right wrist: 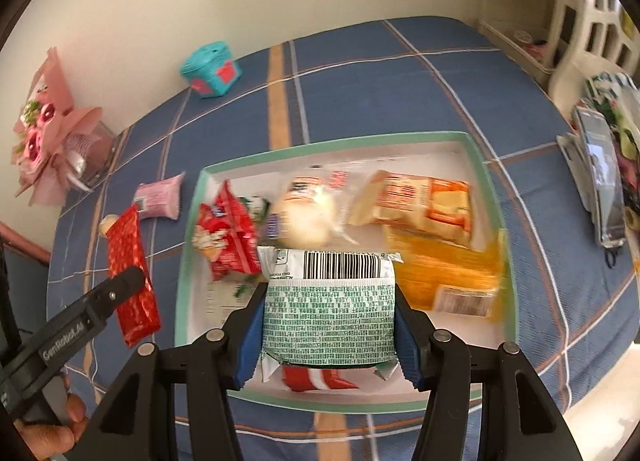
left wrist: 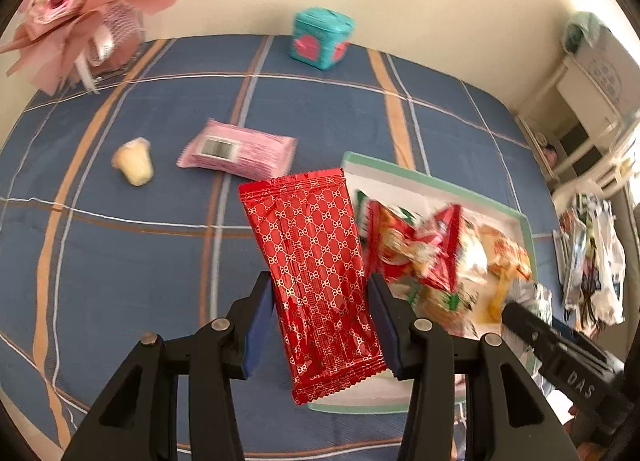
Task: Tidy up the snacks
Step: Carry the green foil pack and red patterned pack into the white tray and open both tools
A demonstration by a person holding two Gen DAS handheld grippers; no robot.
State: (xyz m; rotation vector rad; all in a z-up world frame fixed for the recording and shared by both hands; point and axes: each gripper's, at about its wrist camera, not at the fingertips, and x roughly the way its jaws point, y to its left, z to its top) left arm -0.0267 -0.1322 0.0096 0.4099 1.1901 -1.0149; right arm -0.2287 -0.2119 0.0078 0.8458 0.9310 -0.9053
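My left gripper point(left wrist: 319, 285) is shut on a red patterned packet point(left wrist: 316, 273), held upright above the blue checked cloth just left of the tray point(left wrist: 400, 169). In the right wrist view that packet point(right wrist: 126, 249) shows beside the tray's left rim. My right gripper point(right wrist: 330, 297) is shut on a white-and-green packet with a barcode point(right wrist: 330, 313), over the front of the mint-rimmed white tray point(right wrist: 332, 141). Inside the tray lie a red snack bag point(right wrist: 228, 237), an orange cracker packet point(right wrist: 420, 205) and several other snacks.
A pink packet point(left wrist: 238, 153) and a pale jelly cup point(left wrist: 134, 161) lie on the cloth left of the tray. A teal box point(left wrist: 320, 39) and a pink bouquet point(left wrist: 76, 9) stand by the back wall. Stacked bags point(left wrist: 592, 261) hang at the right table edge.
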